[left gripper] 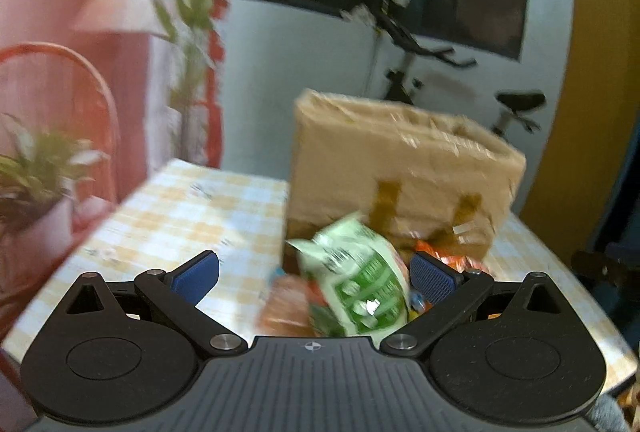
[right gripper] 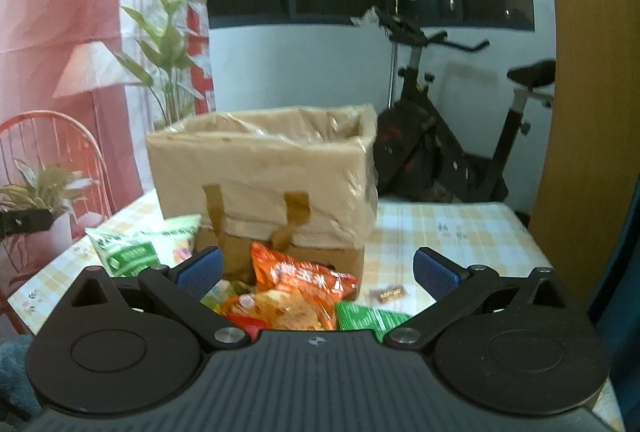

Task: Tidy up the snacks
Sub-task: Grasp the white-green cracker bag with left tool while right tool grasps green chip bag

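An open cardboard box [left gripper: 404,168] [right gripper: 260,168] stands on the checkered table, with a pile of snack packets at its foot. My left gripper [left gripper: 316,272] is open, and a green and white snack packet [left gripper: 356,284] sticks up between its spread fingers, closer to the right pad [left gripper: 434,278]. My right gripper [right gripper: 316,270] is open above an orange snack packet [right gripper: 300,284], with a green packet [right gripper: 368,316] beside it. The same green and white packet [right gripper: 136,244] lies left of the box in the right wrist view. A small wrapped candy [right gripper: 390,294] sits on the cloth.
The table [left gripper: 168,216] has a yellow checkered cloth; its left edge is near a potted plant [left gripper: 36,172] and a red wire chair [right gripper: 52,148]. An exercise bike [right gripper: 452,136] stands behind the table. A wooden panel [right gripper: 592,112] rises on the right.
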`<control>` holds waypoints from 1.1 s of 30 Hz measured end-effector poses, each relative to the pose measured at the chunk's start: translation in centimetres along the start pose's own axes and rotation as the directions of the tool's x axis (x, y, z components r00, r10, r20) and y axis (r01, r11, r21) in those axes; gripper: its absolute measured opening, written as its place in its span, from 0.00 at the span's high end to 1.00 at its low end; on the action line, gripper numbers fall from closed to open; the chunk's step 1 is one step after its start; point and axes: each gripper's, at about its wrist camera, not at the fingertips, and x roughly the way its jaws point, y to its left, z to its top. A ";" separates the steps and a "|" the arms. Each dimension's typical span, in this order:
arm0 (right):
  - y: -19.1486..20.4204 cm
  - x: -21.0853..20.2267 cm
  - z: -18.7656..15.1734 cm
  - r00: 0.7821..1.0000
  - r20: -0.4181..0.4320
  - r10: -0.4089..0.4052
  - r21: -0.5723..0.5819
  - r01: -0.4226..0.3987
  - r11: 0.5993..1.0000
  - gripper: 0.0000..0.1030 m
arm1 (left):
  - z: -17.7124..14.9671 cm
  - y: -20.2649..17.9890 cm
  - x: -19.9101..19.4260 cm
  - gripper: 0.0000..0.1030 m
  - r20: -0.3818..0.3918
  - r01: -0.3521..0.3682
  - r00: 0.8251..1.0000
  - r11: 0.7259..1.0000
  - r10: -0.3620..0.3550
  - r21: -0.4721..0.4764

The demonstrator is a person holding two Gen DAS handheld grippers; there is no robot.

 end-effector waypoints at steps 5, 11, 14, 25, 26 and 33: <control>-1.1 1.5 -1.2 0.999 -0.033 -0.003 0.007 0.003 1.000 0.00 | -0.9 -1.2 3.5 0.00 -0.045 0.010 0.999 0.999 -0.009 0.039; -1.9 3.2 -3.2 0.996 -0.092 -0.021 -0.021 0.019 1.000 0.01 | -1.5 -1.6 6.4 0.01 -0.086 0.014 0.996 0.999 -0.011 0.032; -2.5 4.0 -3.9 0.993 -0.116 -0.031 -0.027 0.028 0.999 0.02 | -1.6 -1.8 7.5 0.01 -0.100 0.008 0.995 1.000 -0.005 0.028; -5.0 7.4 -5.1 0.984 -0.171 -0.046 0.000 0.047 0.999 0.04 | -2.3 -2.1 8.9 0.23 -0.103 0.045 0.994 0.998 -0.040 0.050; -5.2 7.8 -5.2 0.982 -0.183 -0.044 0.001 0.045 0.999 0.04 | -2.4 -2.2 8.8 0.24 -0.098 0.047 0.994 0.997 -0.041 0.058; -5.7 9.9 -6.7 0.963 -0.257 -0.078 -0.005 0.080 0.997 0.05 | -2.7 -2.5 8.0 0.34 -0.063 0.045 0.997 0.996 -0.040 0.077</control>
